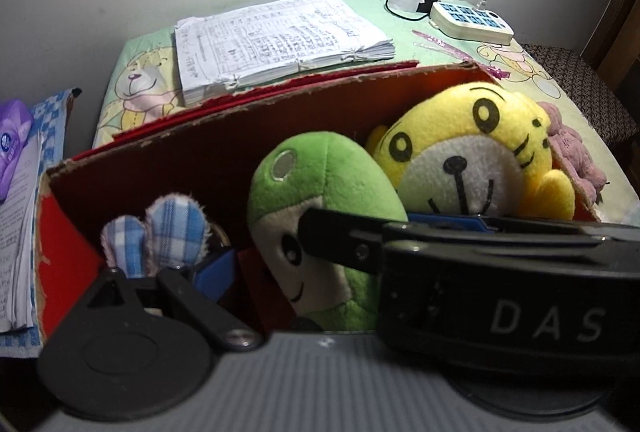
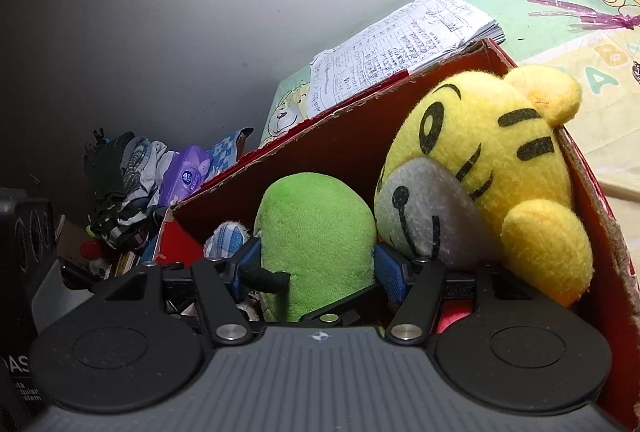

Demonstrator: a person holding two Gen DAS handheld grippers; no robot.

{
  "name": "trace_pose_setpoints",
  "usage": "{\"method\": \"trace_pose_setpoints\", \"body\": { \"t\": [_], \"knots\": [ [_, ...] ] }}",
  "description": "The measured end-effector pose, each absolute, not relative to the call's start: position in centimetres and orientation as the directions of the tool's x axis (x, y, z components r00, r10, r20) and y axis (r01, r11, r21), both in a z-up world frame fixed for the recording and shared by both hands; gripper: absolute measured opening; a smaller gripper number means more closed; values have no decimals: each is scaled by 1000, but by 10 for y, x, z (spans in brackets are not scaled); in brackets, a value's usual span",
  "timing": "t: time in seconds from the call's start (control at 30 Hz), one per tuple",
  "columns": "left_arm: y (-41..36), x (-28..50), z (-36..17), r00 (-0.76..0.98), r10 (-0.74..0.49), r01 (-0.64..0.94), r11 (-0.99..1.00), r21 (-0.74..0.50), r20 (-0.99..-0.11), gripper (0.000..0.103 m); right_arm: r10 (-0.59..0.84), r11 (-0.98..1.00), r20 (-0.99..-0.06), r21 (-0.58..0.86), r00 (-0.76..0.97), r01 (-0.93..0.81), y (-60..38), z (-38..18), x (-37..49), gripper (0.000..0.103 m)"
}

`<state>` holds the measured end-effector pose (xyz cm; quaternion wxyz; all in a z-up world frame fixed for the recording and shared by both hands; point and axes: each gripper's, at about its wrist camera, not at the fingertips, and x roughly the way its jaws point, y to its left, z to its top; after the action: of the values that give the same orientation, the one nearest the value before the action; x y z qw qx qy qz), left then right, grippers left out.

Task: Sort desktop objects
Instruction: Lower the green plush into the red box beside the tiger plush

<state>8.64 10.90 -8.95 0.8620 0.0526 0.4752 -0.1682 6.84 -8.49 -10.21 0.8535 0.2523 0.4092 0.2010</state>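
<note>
A red cardboard box [image 1: 160, 168] holds a green plush toy [image 1: 320, 184], a yellow tiger plush [image 1: 472, 152] and a small toy with blue plaid ears [image 1: 160, 232]. My right gripper [image 2: 318, 268] reaches into the box, and its blue pads [image 2: 390, 272] press on both sides of the green plush [image 2: 316, 232]. In the left wrist view its black body [image 1: 500, 292] crosses the lower right. My left gripper [image 1: 320, 268] stands wide open over the box. Its left pad [image 1: 216, 272] is clear of the green plush, and its right finger is hidden behind the other gripper.
A stack of handwritten papers [image 1: 280, 40] lies behind the box on a cartoon-print cloth [image 1: 136, 80]. A white power strip [image 1: 472, 18] with a cable sits at the back right. A pink plush [image 1: 572, 156] lies outside the box's right wall. A purple tissue pack [image 2: 184, 180] and piled clothes [image 2: 120, 184] are at the left.
</note>
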Motion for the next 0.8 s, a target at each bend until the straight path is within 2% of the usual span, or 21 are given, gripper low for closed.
{"method": "trace_pose_setpoints", "body": {
  "t": [0.27, 0.5, 0.63, 0.67, 0.73, 0.8],
  "knots": [
    [105, 87, -89, 498, -205, 335, 942, -30, -843, 100, 560, 785, -584, 601, 588, -150, -88, -102, 69, 63],
    [104, 88, -90, 496, -191, 330, 944, -19, -847, 95, 585, 768, -568, 618, 578, -169, -89, -93, 69, 63],
    [103, 89, -90, 491, -186, 328, 945, -17, -851, 95, 572, 781, -544, 589, 613, -206, -92, -84, 67, 46],
    [103, 90, -91, 489, -186, 327, 945, -19, -852, 95, 562, 793, -552, 571, 616, -212, -91, -83, 69, 44],
    [103, 90, -91, 485, -185, 329, 944, -18, -855, 94, 545, 811, -571, 544, 614, -214, -88, -85, 72, 36],
    [103, 90, -92, 482, -183, 328, 945, -18, -857, 94, 538, 819, -572, 530, 619, -222, -88, -88, 73, 33]
  ]
}}
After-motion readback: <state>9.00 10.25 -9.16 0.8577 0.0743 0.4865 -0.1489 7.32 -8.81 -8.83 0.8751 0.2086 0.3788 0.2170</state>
